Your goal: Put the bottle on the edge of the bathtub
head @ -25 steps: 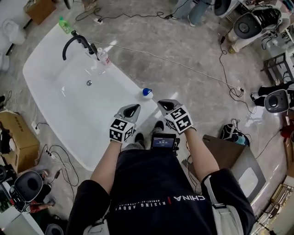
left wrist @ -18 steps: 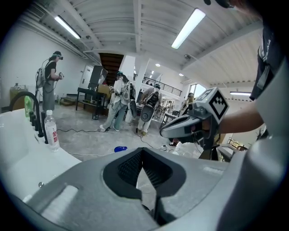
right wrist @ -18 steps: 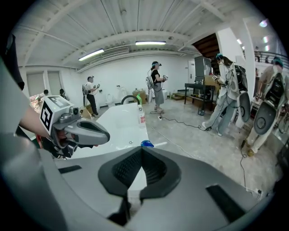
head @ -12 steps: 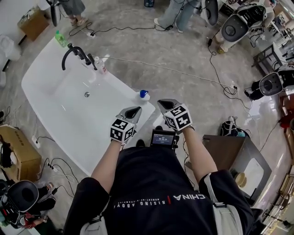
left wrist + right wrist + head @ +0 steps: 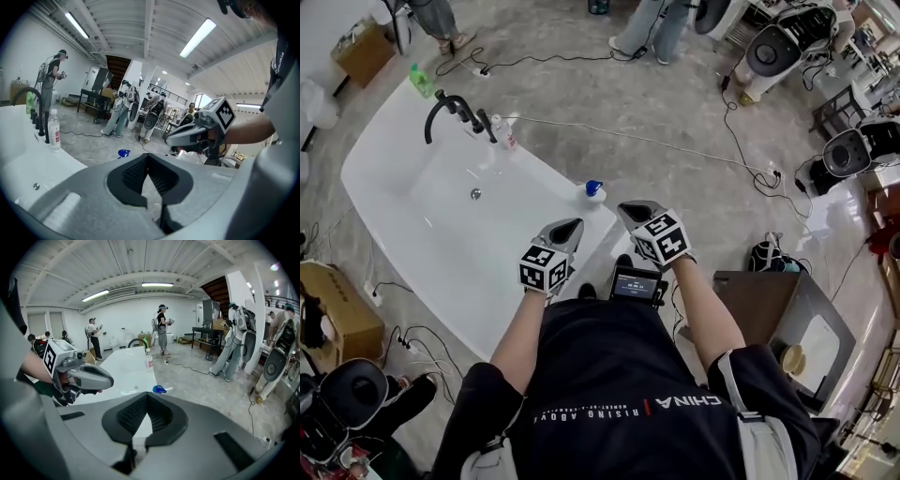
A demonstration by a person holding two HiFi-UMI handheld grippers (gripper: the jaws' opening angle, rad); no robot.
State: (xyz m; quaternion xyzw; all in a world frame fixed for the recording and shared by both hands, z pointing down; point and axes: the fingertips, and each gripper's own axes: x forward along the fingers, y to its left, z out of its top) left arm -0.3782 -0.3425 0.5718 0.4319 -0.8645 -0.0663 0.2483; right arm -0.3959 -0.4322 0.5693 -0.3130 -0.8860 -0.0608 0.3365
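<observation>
Head view: we see the clear bottle (image 5: 502,131) upright on the bathtub (image 5: 546,173) rim beside the faucet (image 5: 455,101), far from us.
Left gripper view: left gripper (image 5: 148,159) closed, nothing between its jaws.
Right gripper view: right gripper (image 5: 147,397) closed, empty; nudged by shut jaws, the slim red-labelled bottle could topple.

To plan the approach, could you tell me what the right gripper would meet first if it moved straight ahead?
Most likely the near rim of the white bathtub, close beside the blue object, though depth is unclear.
</observation>
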